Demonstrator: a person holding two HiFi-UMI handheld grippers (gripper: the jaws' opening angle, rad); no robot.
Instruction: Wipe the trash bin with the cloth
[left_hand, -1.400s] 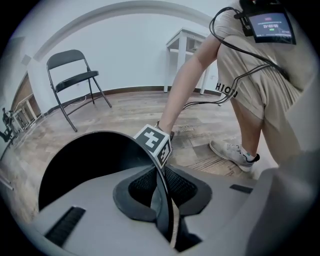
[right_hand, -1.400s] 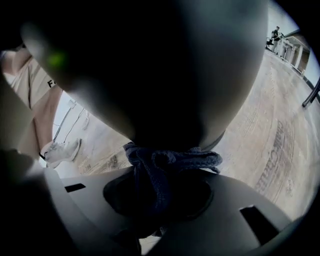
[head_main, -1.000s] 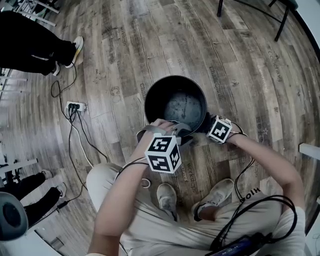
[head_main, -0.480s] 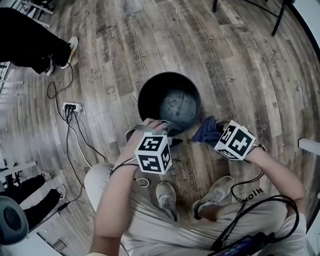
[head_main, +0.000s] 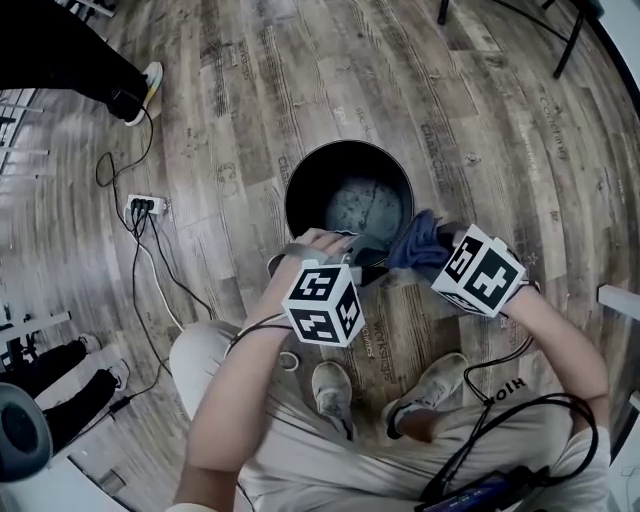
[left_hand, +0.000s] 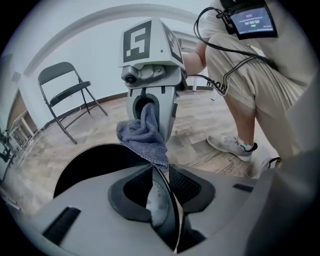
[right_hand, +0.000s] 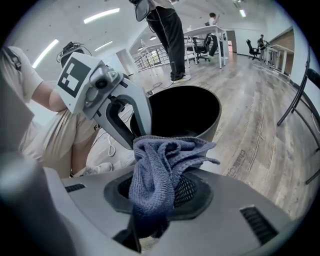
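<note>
The black round trash bin (head_main: 350, 200) stands on the wood floor in front of my feet. My left gripper (head_main: 352, 258) is at its near rim. In the left gripper view the thin rim (left_hand: 161, 200) runs between the jaws of the left gripper (left_hand: 160, 180). They have just been opening and stand apart around the rim. My right gripper (head_main: 428, 248) hangs beside the bin's near right edge, shut on a bunched blue cloth (head_main: 412, 242). In the right gripper view the cloth (right_hand: 160, 170) bulges out of the right gripper (right_hand: 157, 192), with the bin's mouth (right_hand: 200, 107) just behind.
A power strip (head_main: 147, 207) with cables lies on the floor left of the bin. My shoes (head_main: 335, 392) are just below it. Bystanders' feet (head_main: 140, 92) are at far left. A folding chair (left_hand: 65, 90) stands further off, its legs (head_main: 562, 40) at top right.
My right gripper has lifted the blue cloth from low beside the bin up to rim height at its near right. My left gripper has stayed at the near rim.
</note>
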